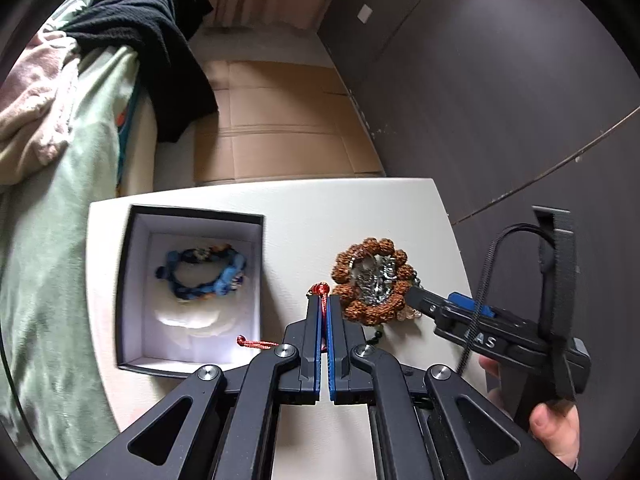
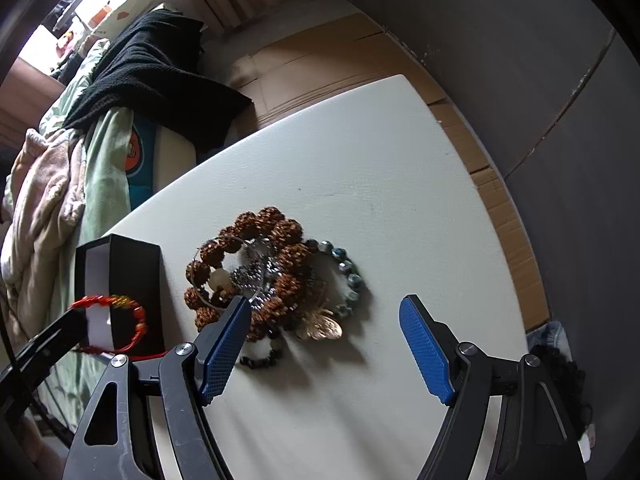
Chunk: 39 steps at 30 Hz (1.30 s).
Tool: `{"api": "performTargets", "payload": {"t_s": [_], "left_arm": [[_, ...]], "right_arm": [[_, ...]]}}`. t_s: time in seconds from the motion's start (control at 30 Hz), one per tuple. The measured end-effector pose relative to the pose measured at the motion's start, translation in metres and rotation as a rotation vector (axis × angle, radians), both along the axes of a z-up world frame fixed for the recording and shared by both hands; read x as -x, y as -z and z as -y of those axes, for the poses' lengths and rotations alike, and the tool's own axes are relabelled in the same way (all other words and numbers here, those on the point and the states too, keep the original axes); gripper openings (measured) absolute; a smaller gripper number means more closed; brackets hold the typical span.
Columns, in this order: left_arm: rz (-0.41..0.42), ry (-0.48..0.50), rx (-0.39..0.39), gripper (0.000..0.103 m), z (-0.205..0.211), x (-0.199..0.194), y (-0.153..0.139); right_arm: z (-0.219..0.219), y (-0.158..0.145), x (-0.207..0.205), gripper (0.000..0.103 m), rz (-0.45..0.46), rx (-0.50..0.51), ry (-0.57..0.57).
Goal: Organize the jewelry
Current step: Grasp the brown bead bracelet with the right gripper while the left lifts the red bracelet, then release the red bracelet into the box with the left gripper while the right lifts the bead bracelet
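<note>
Left gripper [image 1: 324,300] jaws pinched together on a red cord bracelet [image 2: 120,320], held above the white table [image 2: 380,168] just beside the black box [image 1: 192,288]. Right gripper [image 2: 328,320] jaws wide apart over the brown bead pile [image 2: 256,264]. A blue bracelet [image 1: 204,276] lies inside the box. Beyond: black cloth [image 1: 160,40] on bedding.

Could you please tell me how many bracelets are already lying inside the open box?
1: a blue beaded bracelet lies on the white lining of the box. The right wrist view shows only the box's outside, so nothing more is confirmed.
</note>
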<state>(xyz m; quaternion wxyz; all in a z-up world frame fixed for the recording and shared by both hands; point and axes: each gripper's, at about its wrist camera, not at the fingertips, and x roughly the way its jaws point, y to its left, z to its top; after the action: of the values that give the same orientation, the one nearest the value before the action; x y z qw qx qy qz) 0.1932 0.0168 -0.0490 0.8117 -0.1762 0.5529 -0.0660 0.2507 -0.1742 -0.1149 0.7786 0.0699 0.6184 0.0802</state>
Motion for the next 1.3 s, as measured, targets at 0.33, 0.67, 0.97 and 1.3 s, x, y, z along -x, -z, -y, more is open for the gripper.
{"api": "performTargets", "payload": {"t_s": [0.33, 0.67, 0.97, 1.3], "left_arm": [[0.044, -0.060, 0.019, 0.001, -0.025, 0.013, -0.012], [0.092, -0.165, 0.115, 0.001, -0.051, 0.040, 0.000], [0.110, -0.216, 0.131, 0.001, -0.083, 0.033, 0.003], [0.090, -0.198, 0.154, 0.005, -0.081, 0.022, 0.016]], "right_arm": [[-0.015, 0.011, -0.011, 0.031, -0.003, 0.023, -0.003], [-0.030, 0.016, -0.010, 0.026, 0.023, 0.077, -0.038], [-0.025, -0.019, -0.003, 0.020, 0.146, 0.006, -0.045], [-0.045, -0.056, 0.016, 0.020, 0.242, -0.040, -0.087]]}}
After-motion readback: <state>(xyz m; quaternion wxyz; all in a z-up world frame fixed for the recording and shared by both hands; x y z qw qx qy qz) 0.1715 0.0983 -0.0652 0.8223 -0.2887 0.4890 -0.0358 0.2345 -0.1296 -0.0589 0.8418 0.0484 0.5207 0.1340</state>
